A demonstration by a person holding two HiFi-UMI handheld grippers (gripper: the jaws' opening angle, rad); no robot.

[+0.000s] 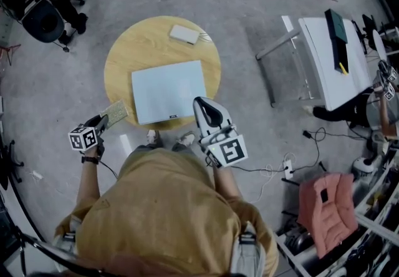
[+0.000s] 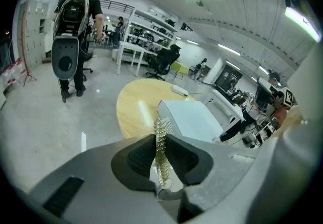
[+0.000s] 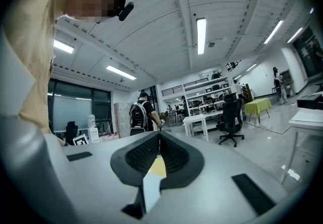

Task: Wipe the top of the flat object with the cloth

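A flat pale-blue board (image 1: 168,90) lies on the round wooden table (image 1: 134,48); the left gripper view shows the board (image 2: 192,119) too. My left gripper (image 1: 105,121) is off the table's near-left edge, shut on a yellowish knobbly cloth (image 1: 116,111) that sticks out past the tips. In the left gripper view the cloth (image 2: 161,150) stands edge-on between the closed jaws of the left gripper (image 2: 160,140). My right gripper (image 1: 201,106) is held at the board's near-right corner, tilted upward, jaws closed on nothing; its own view shows the right gripper (image 3: 159,137) pointing at the ceiling.
A small white box (image 1: 184,34) with a cable sits at the table's far edge. A white desk (image 1: 333,63) stands to the right, cables and a pink cushion (image 1: 327,207) on the floor nearby. A person with a backpack (image 2: 75,36) stands beyond the table.
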